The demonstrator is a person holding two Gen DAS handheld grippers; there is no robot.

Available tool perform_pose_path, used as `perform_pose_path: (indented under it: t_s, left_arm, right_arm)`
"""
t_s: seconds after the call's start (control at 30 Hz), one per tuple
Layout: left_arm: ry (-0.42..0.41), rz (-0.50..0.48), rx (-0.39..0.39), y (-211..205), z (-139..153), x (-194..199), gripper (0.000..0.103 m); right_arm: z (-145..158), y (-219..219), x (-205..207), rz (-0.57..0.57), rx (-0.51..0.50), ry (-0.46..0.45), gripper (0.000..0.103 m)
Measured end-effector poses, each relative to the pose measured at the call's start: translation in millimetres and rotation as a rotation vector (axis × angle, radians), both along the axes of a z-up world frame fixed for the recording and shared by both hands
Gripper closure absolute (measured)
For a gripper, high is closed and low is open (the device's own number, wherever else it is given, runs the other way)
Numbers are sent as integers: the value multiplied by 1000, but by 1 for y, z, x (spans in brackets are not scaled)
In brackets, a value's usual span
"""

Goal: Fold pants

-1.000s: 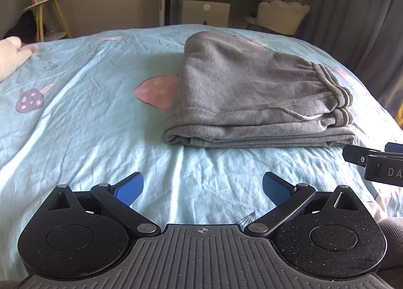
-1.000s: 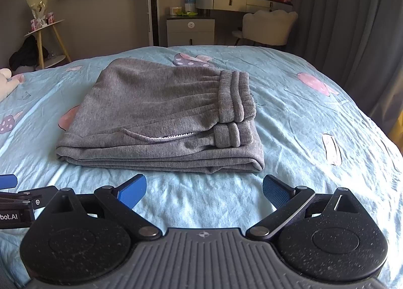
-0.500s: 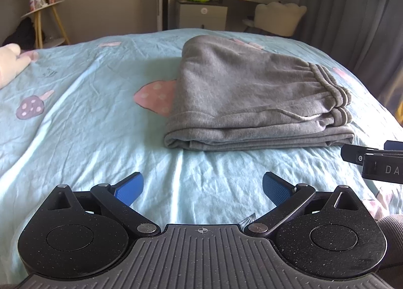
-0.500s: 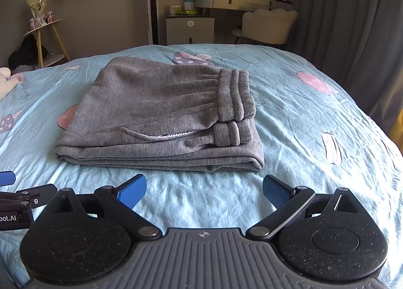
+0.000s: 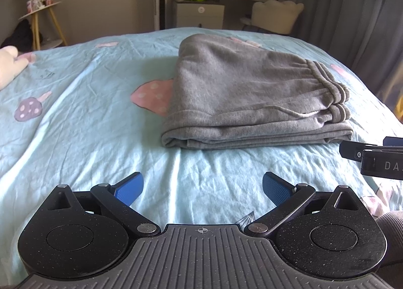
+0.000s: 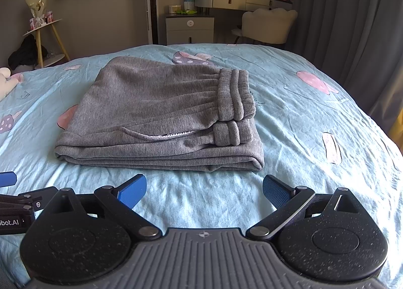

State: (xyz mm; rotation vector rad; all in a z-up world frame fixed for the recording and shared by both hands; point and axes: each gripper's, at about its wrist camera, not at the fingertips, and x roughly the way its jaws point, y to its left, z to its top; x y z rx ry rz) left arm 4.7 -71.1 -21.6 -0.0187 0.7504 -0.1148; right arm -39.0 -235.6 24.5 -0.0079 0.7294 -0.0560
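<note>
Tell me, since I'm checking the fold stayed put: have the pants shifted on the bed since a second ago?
No. The pants still cover the same part of the pink mushroom print on the sheet.

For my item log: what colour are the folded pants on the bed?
Plain grey, with no pattern. The pants show best in the right wrist view.

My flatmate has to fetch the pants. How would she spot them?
On the light blue bedsheet with mushroom prints lies one grey folded bundle, the pants. Their ribbed waistband faces the curtain side, and nothing else on the bed is grey.
</note>
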Motion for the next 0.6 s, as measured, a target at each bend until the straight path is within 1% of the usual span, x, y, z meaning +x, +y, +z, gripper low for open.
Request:
perform_pose_path:
  t_s: [0.2, 0.6]
  left_arm:
    - [-3, -4, -6, 0, 0, -1, 0]
    - [4, -20, 15, -3, -1, -1, 0]
  right_arm:
    - [-1, 2, -1, 4, -6, 3, 4]
    - [0, 1, -1, 0, 5, 3, 4]
